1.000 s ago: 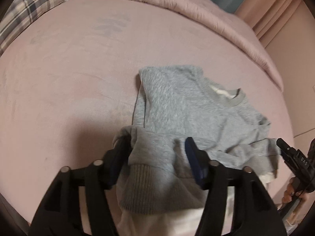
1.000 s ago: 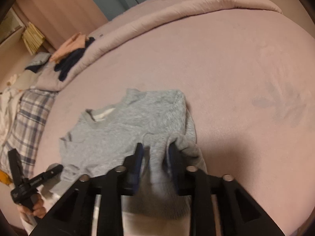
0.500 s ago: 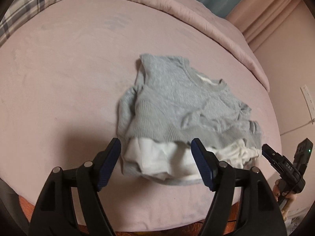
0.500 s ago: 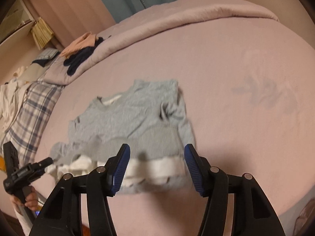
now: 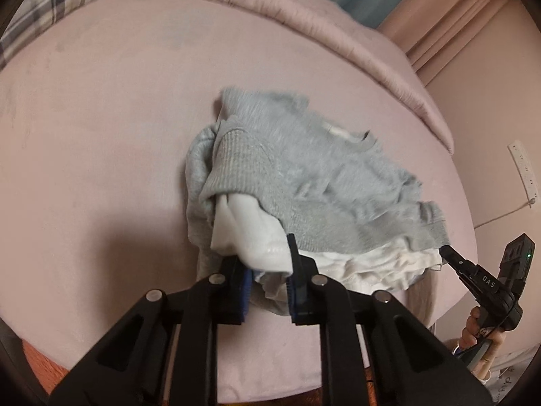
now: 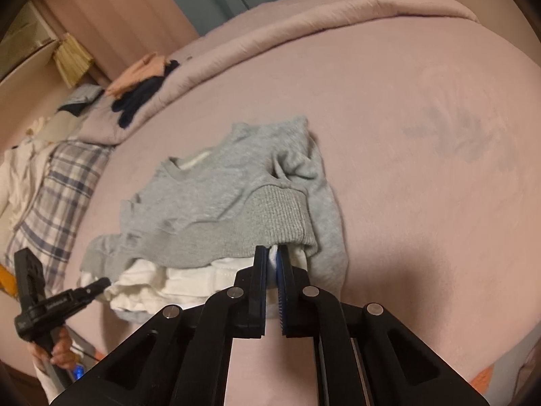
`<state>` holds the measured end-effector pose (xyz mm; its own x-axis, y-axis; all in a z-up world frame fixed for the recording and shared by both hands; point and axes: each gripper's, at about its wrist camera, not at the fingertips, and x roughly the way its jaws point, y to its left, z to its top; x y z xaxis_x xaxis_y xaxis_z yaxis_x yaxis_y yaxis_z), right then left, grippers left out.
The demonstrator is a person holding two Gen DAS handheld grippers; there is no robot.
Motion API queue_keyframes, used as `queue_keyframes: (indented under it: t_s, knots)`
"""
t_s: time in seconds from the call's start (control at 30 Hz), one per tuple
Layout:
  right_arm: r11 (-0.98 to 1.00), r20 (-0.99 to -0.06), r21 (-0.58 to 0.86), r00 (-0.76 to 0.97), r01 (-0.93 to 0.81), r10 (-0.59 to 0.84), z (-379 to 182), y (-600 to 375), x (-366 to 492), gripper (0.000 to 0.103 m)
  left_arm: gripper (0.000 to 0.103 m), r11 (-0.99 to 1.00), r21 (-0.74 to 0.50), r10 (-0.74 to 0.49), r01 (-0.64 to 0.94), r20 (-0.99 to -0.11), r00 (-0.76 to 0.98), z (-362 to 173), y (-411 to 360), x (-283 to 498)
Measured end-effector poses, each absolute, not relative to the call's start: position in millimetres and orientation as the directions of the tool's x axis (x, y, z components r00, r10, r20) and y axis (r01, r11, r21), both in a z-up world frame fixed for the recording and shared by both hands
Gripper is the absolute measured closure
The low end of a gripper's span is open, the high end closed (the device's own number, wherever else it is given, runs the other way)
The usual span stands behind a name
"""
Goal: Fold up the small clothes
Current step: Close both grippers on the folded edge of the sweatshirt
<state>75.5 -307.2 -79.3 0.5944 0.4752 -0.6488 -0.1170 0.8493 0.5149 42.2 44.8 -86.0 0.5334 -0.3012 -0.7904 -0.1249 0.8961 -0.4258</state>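
A small grey sweatshirt (image 5: 304, 169) with a white lining lies bunched on the pink bed; it also shows in the right wrist view (image 6: 216, 203). Its ribbed hem is turned back, so the white inner layer (image 5: 257, 233) shows along the near edge. My left gripper (image 5: 267, 264) is shut on the white layer at the near left corner. My right gripper (image 6: 273, 257) is shut on the white layer (image 6: 189, 280) under the ribbed hem at the near right corner. Each gripper shows at the edge of the other's view.
The pink bed sheet (image 5: 101, 135) spreads all around the sweatshirt. A rolled pink duvet (image 5: 304, 23) lies along the far side with dark clothes (image 6: 135, 101) on it. A plaid pillow (image 6: 64, 196) is at one end. The bed's near edge is just below the grippers.
Both grippers let go of the grey hem, drew back open, then moved forward and closed on the white inner layer at the near edge. The hem now lies folded back.
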Motion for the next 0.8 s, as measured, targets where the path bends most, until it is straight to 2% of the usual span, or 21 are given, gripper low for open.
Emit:
queue_keyframes:
  t_s: [0.3,0.4,0.67,0.77,0.8]
  knots:
    - [0.829,-0.541,0.528,0.68,-0.184,0.495,-33.2,-312.9,99.1,0.097,0.088,0.898,-0.432,-0.318,-0.084,-0.769,0.555,-64.9,40.5,74.0]
    - [0.828,-0.536,0.527,0.681,-0.192,0.499,-29.6,-306.6,113.2,0.097,0.083,0.896,-0.436,-0.333,-0.087,-0.789,0.517,-66.3,46.0,83.9]
    - [0.801,-0.526,0.571,0.668,-0.182,0.526,-35.7,-303.5,137.8,0.097,0.082,0.883,-0.455,-0.349,-0.116,-0.802,0.485,-75.2,55.7,98.4]
    - [0.801,-0.533,0.574,0.666,-0.168,0.522,-37.9,-302.8,144.1,0.097,0.06,0.883,-0.454,-0.35,-0.118,-0.805,0.479,-71.7,59.0,103.6]
    - [0.804,-0.536,0.572,0.667,-0.165,0.518,-37.5,-302.9,145.7,0.097,0.06,0.885,-0.449,-0.334,-0.125,-0.798,0.501,-66.9,61.8,105.1]
